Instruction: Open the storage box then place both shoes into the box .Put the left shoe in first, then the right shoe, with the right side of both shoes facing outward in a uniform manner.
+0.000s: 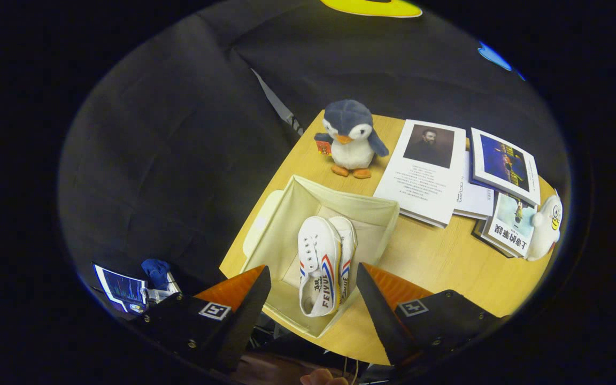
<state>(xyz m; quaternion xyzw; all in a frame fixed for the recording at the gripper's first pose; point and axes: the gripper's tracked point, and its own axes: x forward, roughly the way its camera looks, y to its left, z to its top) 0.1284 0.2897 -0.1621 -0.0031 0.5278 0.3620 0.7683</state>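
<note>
The gripper hangs above the near edge of the tabletop, tilted downward so that it looks steeply onto the storage box. Its jaws are released, spread wide with nothing held, 1 finger to each side of the box's near end. At the very near side, below the fingers, part of a hand is visible. Between and just ahead of the fingers, the open, cream-coloured fabric box holds 2 white canvas shoes side by side, heels toward the gripper and toes pointing away: the left-hand shoe shows red and blue stripes on its side, and the other shoe lies touching it, partly hidden behind it. The box's lid flap hangs off its left side. Beyond the box stands a plush penguin, upright and apart from the box. To the right of the penguin lie several books, overlapping one another, and at their far right end a small white plush toy.
</note>
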